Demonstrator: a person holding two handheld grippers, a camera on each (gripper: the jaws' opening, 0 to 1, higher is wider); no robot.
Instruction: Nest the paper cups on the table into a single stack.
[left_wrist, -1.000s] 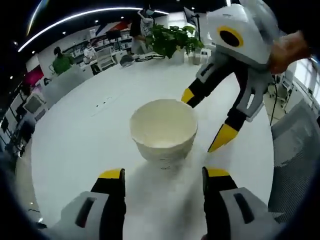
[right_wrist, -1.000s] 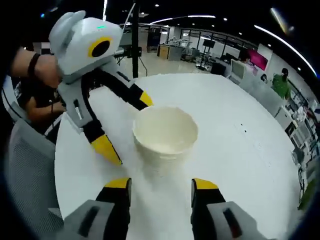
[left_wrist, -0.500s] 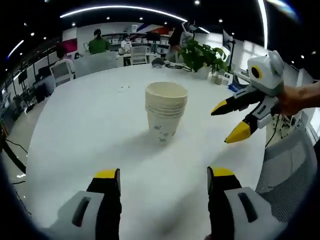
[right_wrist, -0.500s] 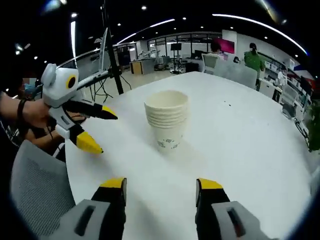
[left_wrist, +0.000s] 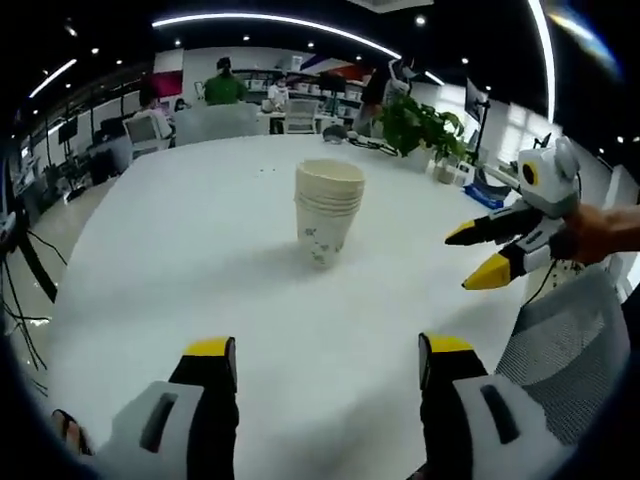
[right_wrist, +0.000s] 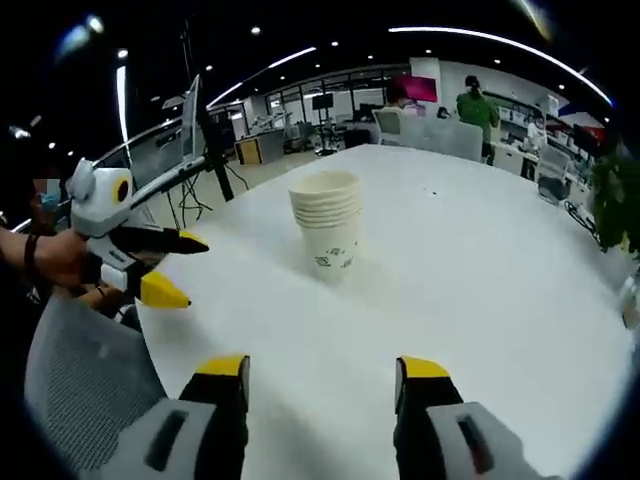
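Observation:
A single stack of cream paper cups (left_wrist: 328, 212) stands upright near the middle of the round white table (left_wrist: 200, 260); the same stack of cups (right_wrist: 328, 236) shows in the right gripper view. My left gripper (left_wrist: 323, 353) is open, well back from the stack, with nothing between its jaws. My right gripper (right_wrist: 320, 368) is open too, also clear of the cups. In the left gripper view the right gripper (left_wrist: 475, 256) hangs at the right, held by a hand. The left gripper (right_wrist: 168, 268) shows at the left of the right gripper view.
A grey mesh chair (left_wrist: 565, 345) stands at the table's edge, and the chair (right_wrist: 85, 385) appears again in the right gripper view. A potted plant (left_wrist: 418, 125) sits at the table's far side. People and desks fill the office behind.
Both grippers have drawn back from the cup stack, which now looks smaller and farther. Each gripper has moved out toward the table's edge. Jaws stay open.

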